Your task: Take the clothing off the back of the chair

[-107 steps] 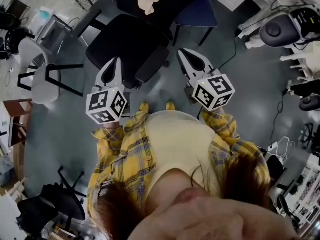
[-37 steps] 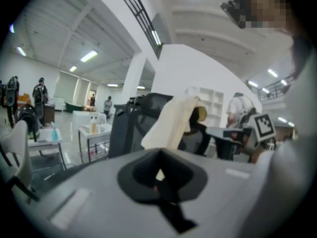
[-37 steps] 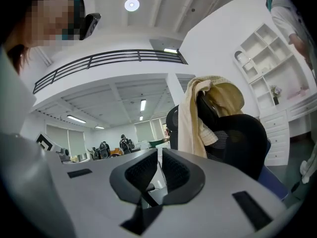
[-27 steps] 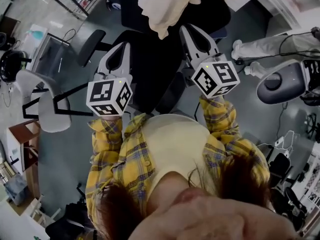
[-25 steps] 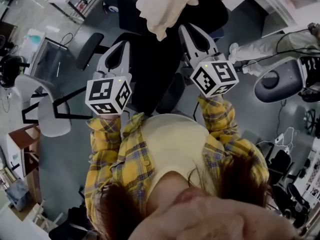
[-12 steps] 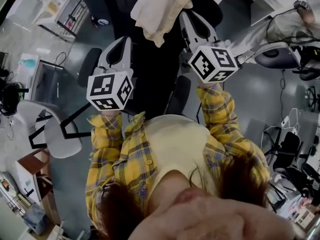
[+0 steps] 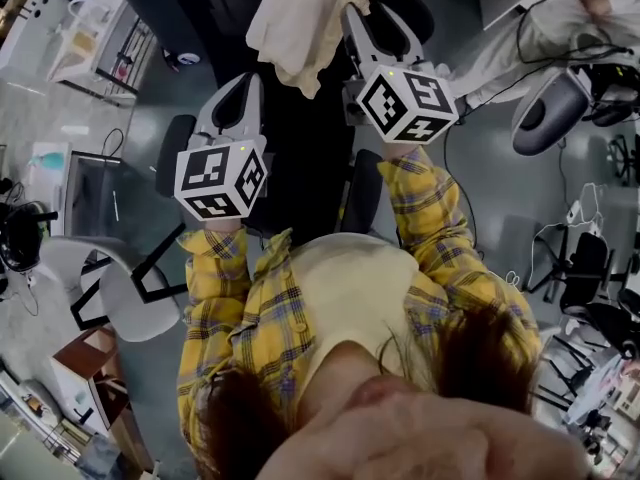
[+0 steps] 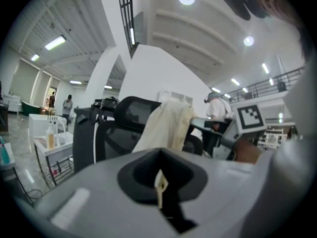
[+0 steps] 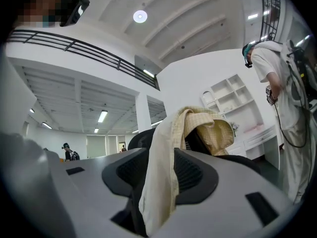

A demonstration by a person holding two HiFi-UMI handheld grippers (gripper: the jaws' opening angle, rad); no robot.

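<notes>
Right tool (image 9: 158, 171), its jaws just parted and now spread, lines up on the shirt (image 7: 295, 23), a hanging fold of which shows in the gap between the two jaws in the right gripper view. The pads do not press on the cloth. Left tool (image 8: 160, 186), level and a little further back in the head view, has its jaws pressed together with nothing of the shirt between them. The cream shirt is draped over the top of the chair (image 8: 130, 114), bunched at the crest of the backrest, with a long fold trailing down the side that faces the person. The step in hand appears to be the approach for a first grip, and the shirt has not yet been taken off. The next move probably calls for pushing the right tool forward until the fold sits deep between the jaws, closing on it, then lifting up and back so the cloth clears the backrest.
</notes>
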